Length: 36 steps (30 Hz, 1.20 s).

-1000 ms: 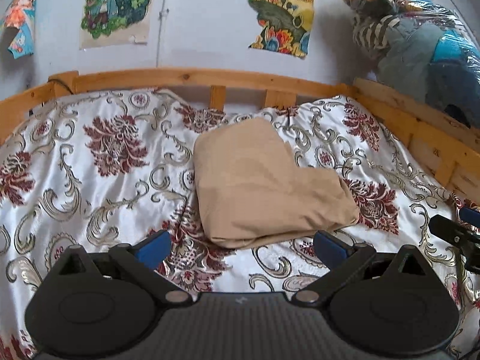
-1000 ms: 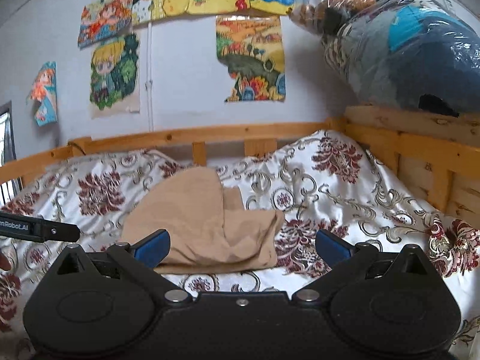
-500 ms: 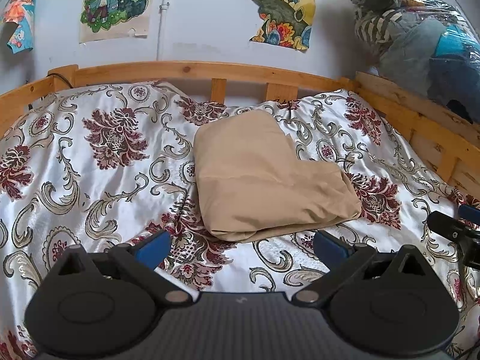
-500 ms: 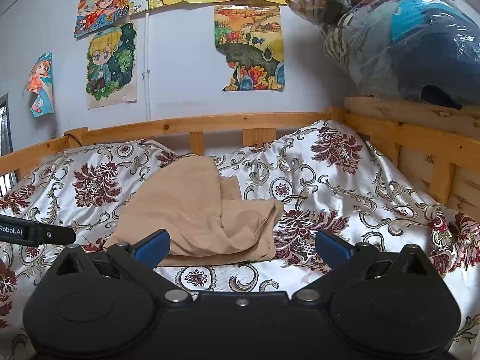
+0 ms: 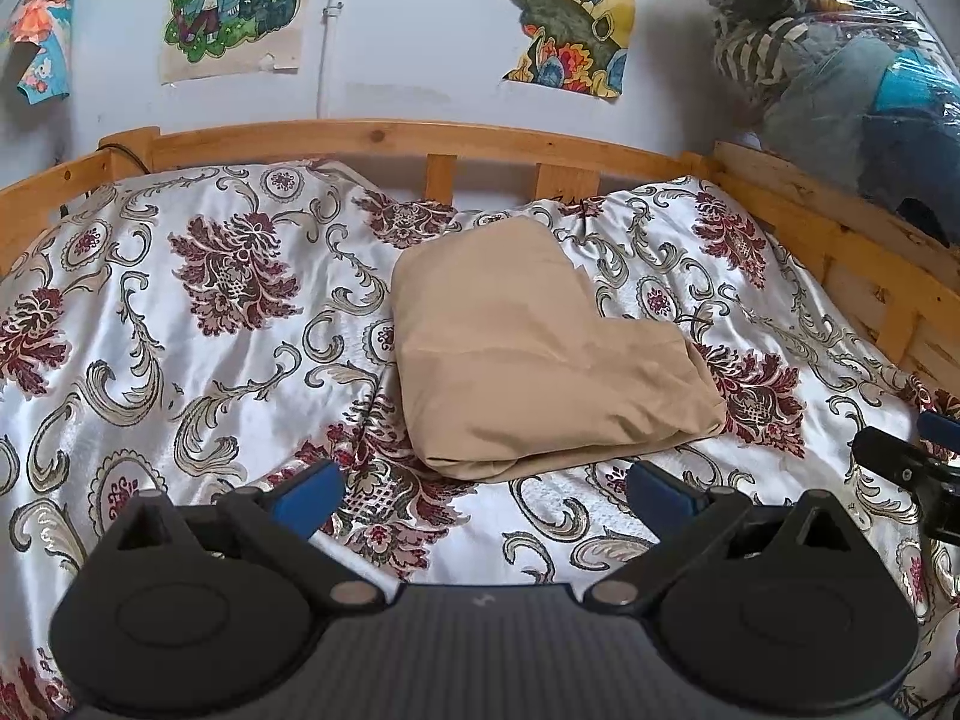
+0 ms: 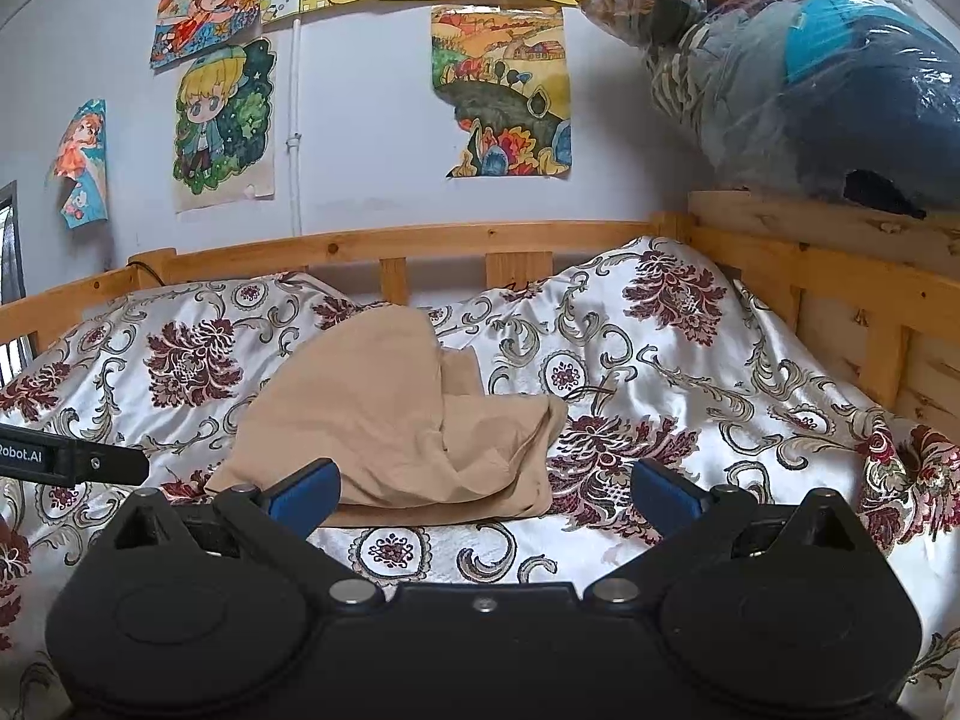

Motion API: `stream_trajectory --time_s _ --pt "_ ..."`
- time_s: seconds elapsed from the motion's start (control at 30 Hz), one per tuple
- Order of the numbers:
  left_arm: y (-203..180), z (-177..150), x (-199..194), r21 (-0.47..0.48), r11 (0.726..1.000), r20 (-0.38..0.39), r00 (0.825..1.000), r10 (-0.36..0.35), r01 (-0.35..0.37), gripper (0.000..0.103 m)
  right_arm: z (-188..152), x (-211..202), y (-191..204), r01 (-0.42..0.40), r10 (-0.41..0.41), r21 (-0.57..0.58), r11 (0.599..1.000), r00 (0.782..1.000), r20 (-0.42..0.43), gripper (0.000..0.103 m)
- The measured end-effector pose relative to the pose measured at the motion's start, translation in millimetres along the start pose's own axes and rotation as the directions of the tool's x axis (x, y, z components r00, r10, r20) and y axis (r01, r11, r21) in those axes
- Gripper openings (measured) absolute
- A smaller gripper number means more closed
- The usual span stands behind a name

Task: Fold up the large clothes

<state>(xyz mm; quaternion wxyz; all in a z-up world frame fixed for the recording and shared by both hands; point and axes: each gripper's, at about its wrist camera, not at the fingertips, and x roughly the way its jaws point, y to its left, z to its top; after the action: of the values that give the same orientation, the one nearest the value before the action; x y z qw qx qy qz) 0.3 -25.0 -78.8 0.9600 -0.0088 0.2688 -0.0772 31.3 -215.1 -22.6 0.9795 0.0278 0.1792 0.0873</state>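
A tan garment lies folded into a thick bundle in the middle of the bed; the right wrist view shows the tan garment from its right side, with layered edges. My left gripper hovers open just short of its near edge, nothing between the blue pads. My right gripper is open too, held back from the bundle's near right corner. Part of the right gripper shows at the left view's right edge, and the left gripper's black body juts in at the right view's left edge.
The bed carries a shiny white cover with maroon flowers. A wooden rail runs along the far side and the right side. A clear bag of clothes sits on the right rail. Posters hang on the wall.
Both grippers have risen and tilted slightly, so the bundle sits a little lower and farther in both views. The garment itself has not moved, and both grippers stay open.
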Motion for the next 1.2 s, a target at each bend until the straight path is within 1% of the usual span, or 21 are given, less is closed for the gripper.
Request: stream_trajectory --time_s 0.17,1.2 --pt "-1.8 -0.3 0.5 0.006 1.0 0.001 1.0 0.001 -0.001 0.102 -2.0 0.1 -9.4 -0.005 0.005 -0.003 1.0 1.0 -0.006 0.102" --pt "-4.1 -1.0 -1.9 0.019 1.0 0.016 1.0 0.003 -0.003 0.102 -3.6 0.8 -11.2 0.004 -0.004 -0.007 1.0 1.0 -0.007 0.102"
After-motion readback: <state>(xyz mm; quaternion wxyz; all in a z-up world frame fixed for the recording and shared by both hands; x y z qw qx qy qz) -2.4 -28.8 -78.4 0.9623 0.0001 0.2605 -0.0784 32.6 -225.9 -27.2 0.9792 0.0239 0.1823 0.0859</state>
